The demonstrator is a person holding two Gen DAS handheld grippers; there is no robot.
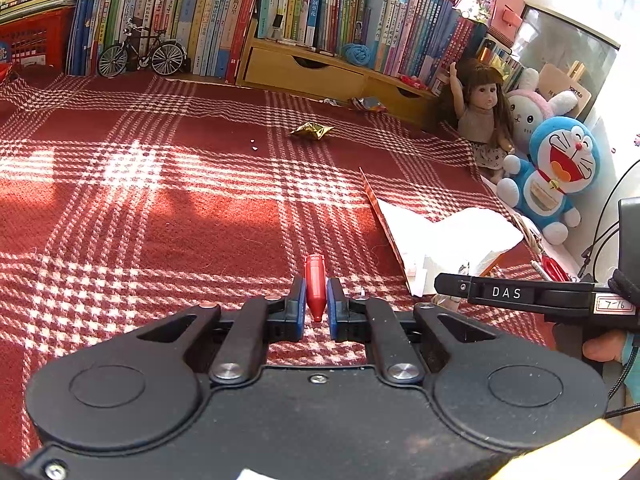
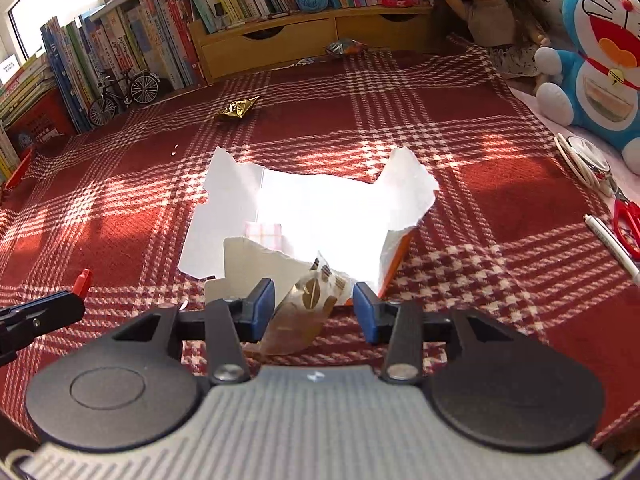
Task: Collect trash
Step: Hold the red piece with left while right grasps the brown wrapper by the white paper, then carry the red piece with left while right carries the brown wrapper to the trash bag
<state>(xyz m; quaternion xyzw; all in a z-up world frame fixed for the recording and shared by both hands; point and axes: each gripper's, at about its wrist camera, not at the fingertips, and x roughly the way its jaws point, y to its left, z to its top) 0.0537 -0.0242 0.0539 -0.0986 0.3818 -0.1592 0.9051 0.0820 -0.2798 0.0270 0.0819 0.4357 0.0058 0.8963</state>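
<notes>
1. Left hand-held gripper (image 1: pixel 316 300): clamped on a red pen cap (image 1: pixel 315 286), above the desk (image 1: pixel 120 200) near its front edge.
2. Right hand-held gripper (image 2: pixel 314 300): jaws apart, brown wrapper (image 2: pixel 308 308) loose between them, over the torn paper bag (image 2: pixel 320 208).
3. Step: dropping trash into the bag.
4. Next: gold wrapper (image 1: pixel 312 131) toward the back edge.

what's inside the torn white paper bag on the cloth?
Torn paper bag, open toward the right claw: a small pink checked piece sits inside. Glare whites out the middle, so the rest is unreadable. A brown wrapper lies at its mouth.
</notes>
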